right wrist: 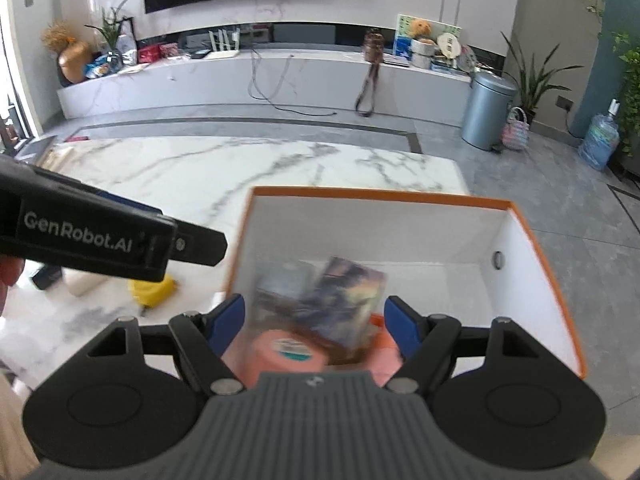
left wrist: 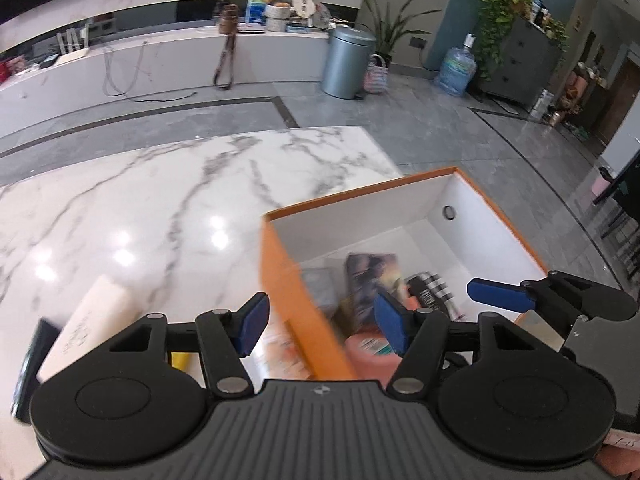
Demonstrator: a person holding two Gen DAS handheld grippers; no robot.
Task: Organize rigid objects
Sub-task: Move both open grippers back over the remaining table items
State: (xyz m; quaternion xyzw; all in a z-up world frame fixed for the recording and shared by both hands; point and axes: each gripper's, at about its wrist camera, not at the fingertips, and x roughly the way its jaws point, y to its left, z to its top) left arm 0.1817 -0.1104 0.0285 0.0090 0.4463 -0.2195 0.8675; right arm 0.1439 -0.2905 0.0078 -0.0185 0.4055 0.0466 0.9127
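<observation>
An orange box (left wrist: 404, 182) with white inner walls stands at the right end of the marble table (left wrist: 160, 208). Inside lie a pink roll (right wrist: 288, 350), a dark picture-printed pack (right wrist: 348, 292) and other blurred items. My left gripper (left wrist: 320, 326) is open, and the box's left wall (left wrist: 288, 300) passes between its blue pads without touching them. My right gripper (right wrist: 316, 324) is open over the box's contents, holding nothing. One of its pads (left wrist: 496, 295) shows at the right of the left wrist view. A white carton (left wrist: 92, 320), a yellow item (right wrist: 154, 290) and a dark flat object (left wrist: 32, 360) lie on the table left of the box.
The table's far edge drops to a grey tiled floor (right wrist: 520, 168). Beyond stand a metal bin (right wrist: 486, 110), a water bottle (right wrist: 599, 142), plants and a long white media bench (right wrist: 280, 76). The left gripper's black housing (right wrist: 100, 236) crosses the left of the right wrist view.
</observation>
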